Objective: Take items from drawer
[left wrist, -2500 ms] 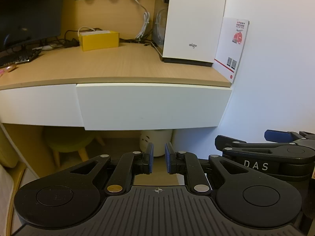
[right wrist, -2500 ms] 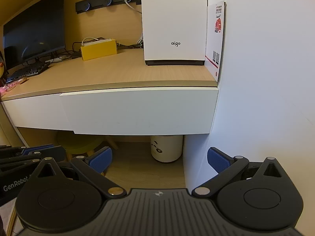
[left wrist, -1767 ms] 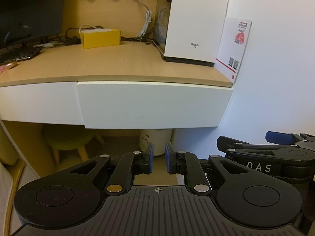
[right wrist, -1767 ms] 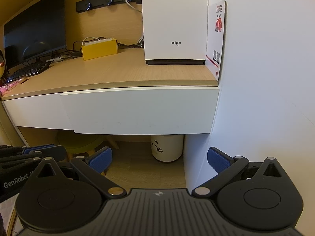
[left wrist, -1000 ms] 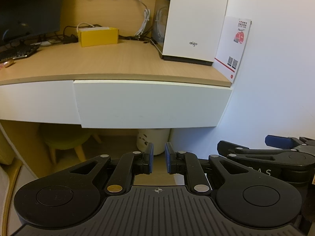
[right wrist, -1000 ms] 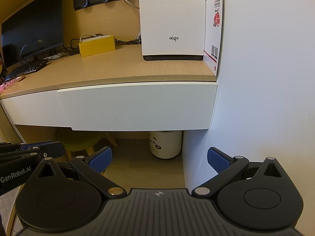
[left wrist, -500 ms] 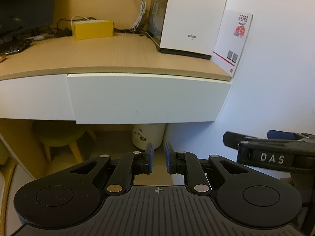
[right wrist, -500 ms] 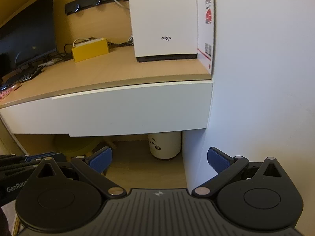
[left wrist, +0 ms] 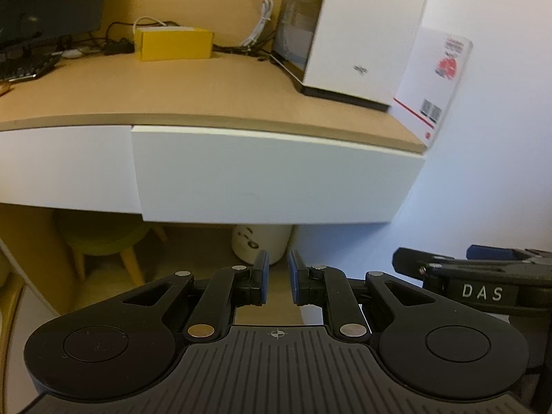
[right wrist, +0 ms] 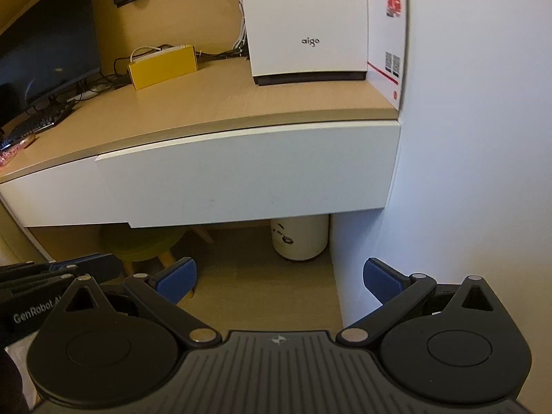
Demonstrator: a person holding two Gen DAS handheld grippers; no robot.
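A white drawer front (left wrist: 276, 176) sits closed under the wooden desktop (left wrist: 172, 86), slightly proud of the white panel (left wrist: 65, 169) to its left. No handle shows and its contents are hidden. My left gripper (left wrist: 277, 269) hangs below and in front of the drawer, its blue pads nearly together with nothing between them. The right wrist view shows the same drawer front (right wrist: 248, 176). There my right gripper (right wrist: 279, 276) stands wide open and empty, low in front of the drawer's right half and close to the wall.
On the desk stand a white computer case (left wrist: 365, 34), a yellow box (left wrist: 172, 44), a monitor (right wrist: 45, 45) and a card (left wrist: 434, 82) leaning on the right wall. Below the desk are a white bin (right wrist: 300, 238) and a green stool (left wrist: 100, 238).
Both grippers have come nearer to the drawer front, which now looms larger in both views. Neither gripper's jaws have changed.
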